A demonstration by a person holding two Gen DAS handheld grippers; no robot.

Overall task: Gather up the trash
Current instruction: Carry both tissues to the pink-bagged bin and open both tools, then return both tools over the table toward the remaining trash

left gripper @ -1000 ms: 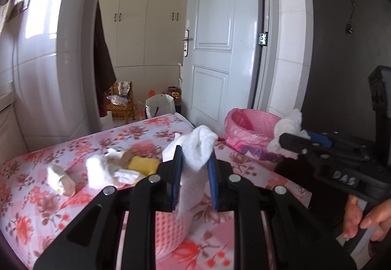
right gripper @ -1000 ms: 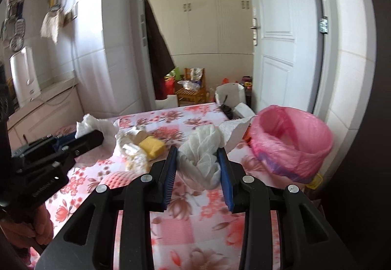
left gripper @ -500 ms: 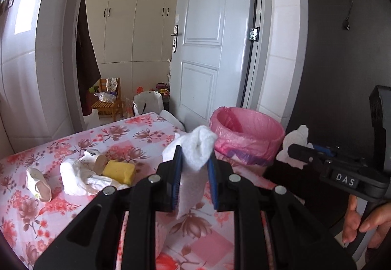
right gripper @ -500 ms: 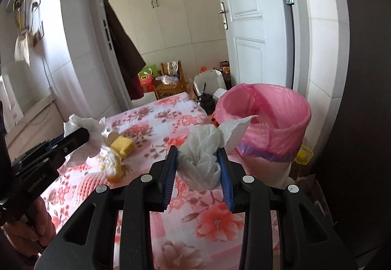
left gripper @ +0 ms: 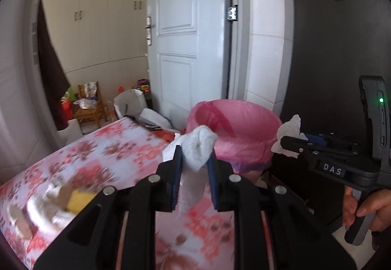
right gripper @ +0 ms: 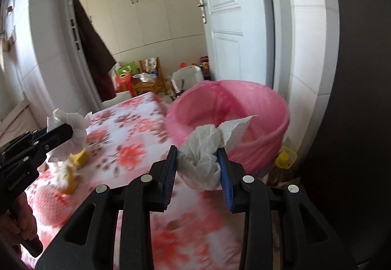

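Observation:
My left gripper (left gripper: 194, 157) is shut on a crumpled white tissue (left gripper: 198, 147), held above the table's right end, just short of the pink-lined trash bin (left gripper: 238, 123). My right gripper (right gripper: 198, 157) is shut on a second crumpled white paper towel (right gripper: 204, 155), held close in front of the same bin (right gripper: 229, 120). In the left wrist view the right gripper (left gripper: 286, 141) sits at the bin's right rim with its paper (left gripper: 289, 127). In the right wrist view the left gripper (right gripper: 66, 131) hovers over the table with its tissue (right gripper: 70, 123).
The floral pink tablecloth (left gripper: 105, 147) carries more trash at the left: white tissues (left gripper: 44, 206) and a yellow piece (left gripper: 78, 199), which also shows in the right wrist view (right gripper: 79, 156). A yellow-capped bottle (right gripper: 283, 160) stands on the floor beside the bin. A white door (left gripper: 185, 37) stands behind.
Both grippers have moved to the right toward the pink bin, each still holding its tissue. The bin now looks larger and closer in both views.

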